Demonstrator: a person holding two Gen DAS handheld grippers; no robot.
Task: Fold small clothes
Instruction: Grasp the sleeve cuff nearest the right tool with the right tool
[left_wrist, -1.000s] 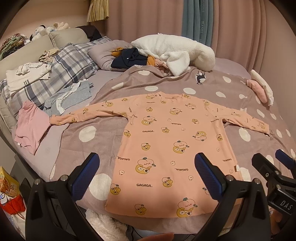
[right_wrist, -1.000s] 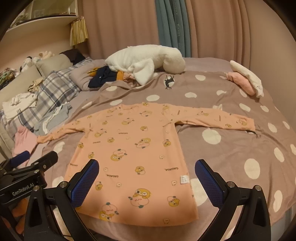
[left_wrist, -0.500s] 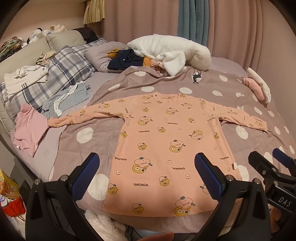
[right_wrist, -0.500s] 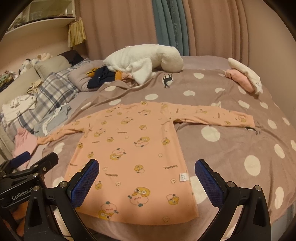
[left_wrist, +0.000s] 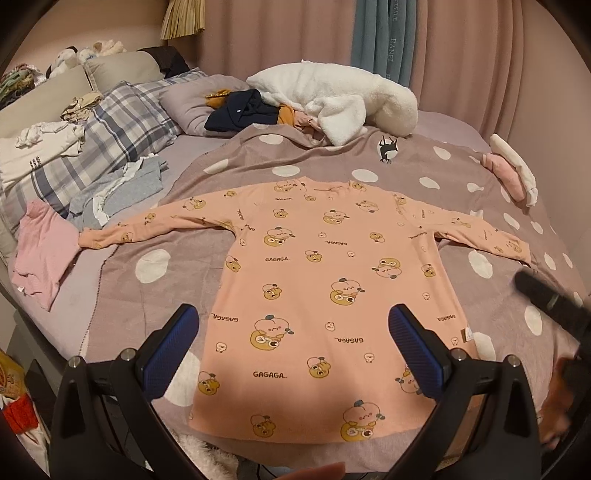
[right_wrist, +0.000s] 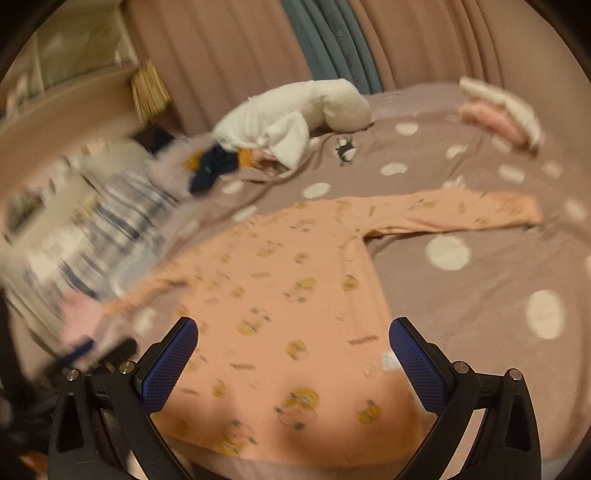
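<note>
Both wrist views over shirt hem.

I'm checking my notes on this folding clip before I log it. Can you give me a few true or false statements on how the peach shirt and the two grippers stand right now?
1. The peach shirt lies flat with both sleeves spread out. True.
2. The left gripper is shut on the shirt's hem. False: its jaws stand wide apart and hold nothing.
3. The right gripper is open. True.
4. The shirt lies on the plaid pillow. False: it lies on the polka-dot blanket; the plaid pillow is off to the left.
5. A white fluffy blanket lies beyond the shirt. True.
</note>
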